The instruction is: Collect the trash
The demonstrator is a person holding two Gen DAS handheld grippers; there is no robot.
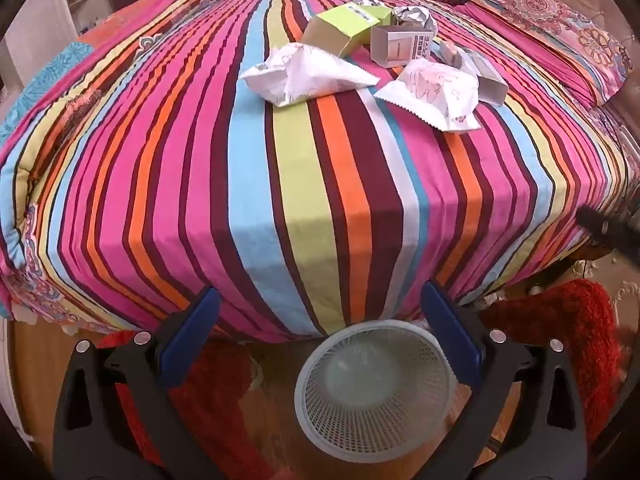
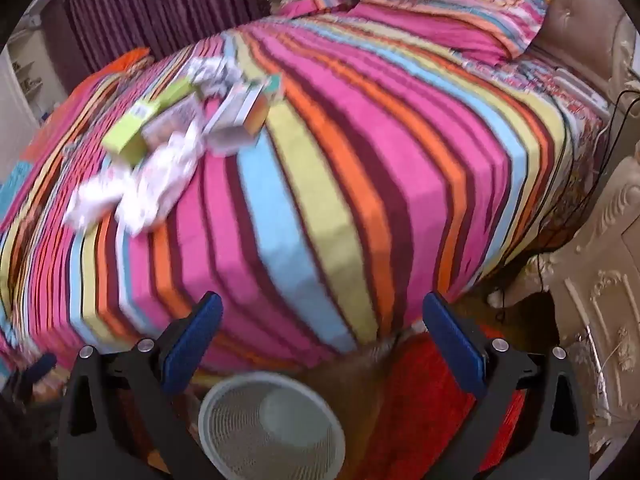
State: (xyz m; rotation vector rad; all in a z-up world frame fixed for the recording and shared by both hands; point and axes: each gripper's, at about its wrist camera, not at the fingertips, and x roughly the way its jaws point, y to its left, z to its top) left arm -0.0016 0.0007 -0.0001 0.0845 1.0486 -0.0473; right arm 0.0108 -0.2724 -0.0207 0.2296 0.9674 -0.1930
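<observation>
**Trash heaped on the bed, basket below**

Both grippers hang wide, fingers apart, nothing between them: left gripper [image 1: 320, 336], right gripper [image 2: 322, 340]. The trash pile [image 1: 372, 52] sits at the upper centre of the left view on the striped cotton bedspread [image 1: 256, 184]: two crinkled white wrappers [image 1: 308, 76] with serrated edges, one lime-green carton [image 1: 340, 30], about three grey cardboard boxes [image 1: 400, 46], two crumpled foil balls [image 1: 414, 18]. At bottom centre, on the floor against the bed's edge, stands one round white mesh plastic basket [image 1: 376, 392]; its bottom shows bare. A shaggy red rug [image 1: 560, 320] lies lower right.
</observation>
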